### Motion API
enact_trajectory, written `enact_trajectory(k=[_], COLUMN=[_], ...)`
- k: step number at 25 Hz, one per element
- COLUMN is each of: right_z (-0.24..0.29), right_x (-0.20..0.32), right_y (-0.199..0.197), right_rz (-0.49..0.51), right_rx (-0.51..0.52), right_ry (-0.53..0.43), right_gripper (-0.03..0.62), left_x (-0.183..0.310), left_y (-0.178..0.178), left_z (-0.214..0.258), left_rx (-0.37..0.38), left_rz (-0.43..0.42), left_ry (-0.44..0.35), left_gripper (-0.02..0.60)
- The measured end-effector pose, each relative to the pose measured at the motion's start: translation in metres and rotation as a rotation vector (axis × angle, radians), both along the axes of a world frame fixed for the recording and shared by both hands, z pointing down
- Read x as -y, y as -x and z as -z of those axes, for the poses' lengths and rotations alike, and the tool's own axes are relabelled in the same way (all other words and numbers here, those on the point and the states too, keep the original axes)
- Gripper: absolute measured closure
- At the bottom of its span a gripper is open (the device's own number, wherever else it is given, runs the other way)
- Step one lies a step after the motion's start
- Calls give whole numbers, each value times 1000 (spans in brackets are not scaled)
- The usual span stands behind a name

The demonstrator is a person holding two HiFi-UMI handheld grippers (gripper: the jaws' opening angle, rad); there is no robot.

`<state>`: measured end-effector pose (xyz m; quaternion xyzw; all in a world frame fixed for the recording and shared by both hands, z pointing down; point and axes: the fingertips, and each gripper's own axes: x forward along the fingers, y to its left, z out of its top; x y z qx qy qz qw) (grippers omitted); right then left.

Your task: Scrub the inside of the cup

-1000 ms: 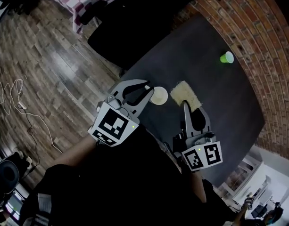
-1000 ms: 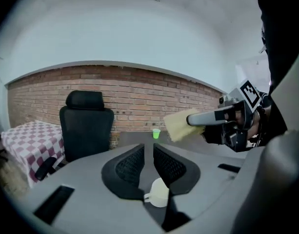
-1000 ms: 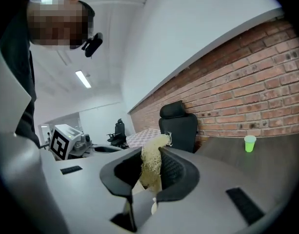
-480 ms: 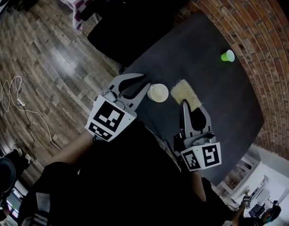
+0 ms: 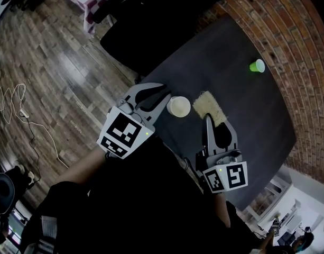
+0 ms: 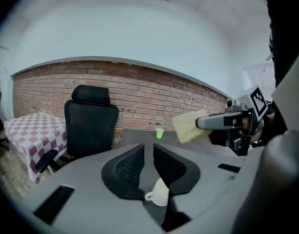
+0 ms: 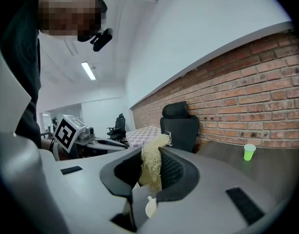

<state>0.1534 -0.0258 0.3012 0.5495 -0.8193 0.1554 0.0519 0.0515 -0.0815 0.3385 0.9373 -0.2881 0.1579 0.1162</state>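
The left tool point(image 5: 164, 95) has edged aside. A second ago its tip covered the cup's rim; now the cup point(image 5: 178, 106) shows whole just beside it, mouth up on the worktop point(image 5: 246, 115). Its jaws stand slightly apart, pinching nothing. The right tool point(image 5: 209, 119) clamps the sponge point(image 5: 208, 106), just right of the cup, long axis pointing away. The left tool is nearer.

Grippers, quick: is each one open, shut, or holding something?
Left gripper: open, holding nothing; the cup sits free by its tips.
Right gripper: closed on the sponge.
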Motion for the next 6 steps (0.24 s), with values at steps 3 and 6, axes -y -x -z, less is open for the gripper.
enact_trajectory(k=[3, 6], right_z=[-1, -1], right_x=[2, 3], right_y=[0, 2], right_rz=[2, 5], right_rx=[0, 0], right_ry=[3, 3], right_gripper=[511, 511], left_x=[2, 4], left_y=[1, 2], left_z=[0, 0], left_rx=[3, 7], left_rz=[2, 4], left_ry=[-3, -5], left_gripper=[512, 512])
